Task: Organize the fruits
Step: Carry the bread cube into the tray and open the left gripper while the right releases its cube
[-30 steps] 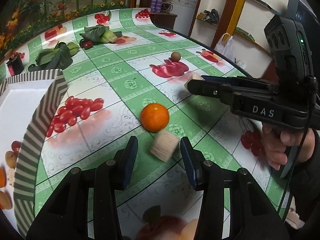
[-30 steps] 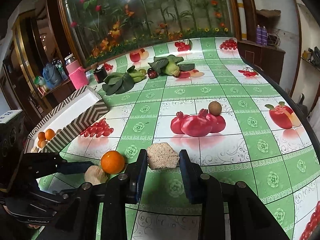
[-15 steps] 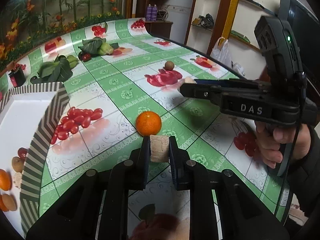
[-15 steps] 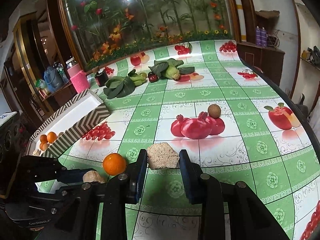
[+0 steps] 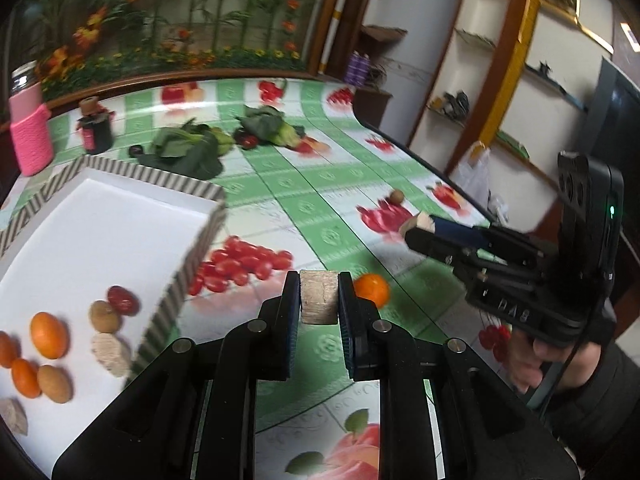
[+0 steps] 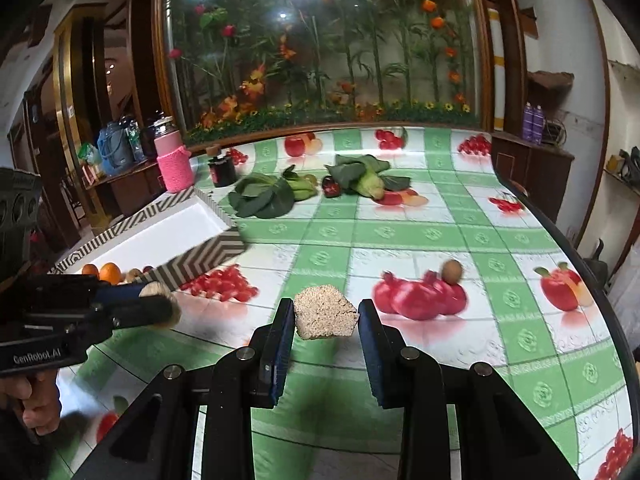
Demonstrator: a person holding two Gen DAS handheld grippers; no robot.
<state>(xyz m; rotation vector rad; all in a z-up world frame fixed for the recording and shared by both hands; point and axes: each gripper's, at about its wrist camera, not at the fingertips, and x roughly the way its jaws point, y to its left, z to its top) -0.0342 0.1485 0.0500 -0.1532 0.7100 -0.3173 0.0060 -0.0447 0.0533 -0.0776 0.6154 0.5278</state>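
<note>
- Left gripper [image 5: 319, 298]: jaws closed on a small beige block [image 5: 319, 297], pads pressing both of its sides; the block is clear of the table.
- Right gripper [image 6: 326, 322]: jaws clamped on a wider, hexagon-shaped beige chunk [image 6: 325, 312], which spans the gap between the two pads.
- Orange [image 5: 371, 289]: on the green checked tablecloth [image 5: 304, 196], just right of the left gripper's tip.
- Tray [image 5: 202, 238]: white floor with a striped rim, at the left of the table. It holds several small oranges, brown and red fruits and two beige pieces, grouped at its near end.
- Small brown fruit [image 6: 452, 270]: on the cloth to the far right, beside a printed pomegranate.
- Leafy greens [image 6: 264, 198]: at the far side of the table, near a dark jar [image 6: 222, 170] and a pink-sleeved jar [image 6: 173, 160].
</note>
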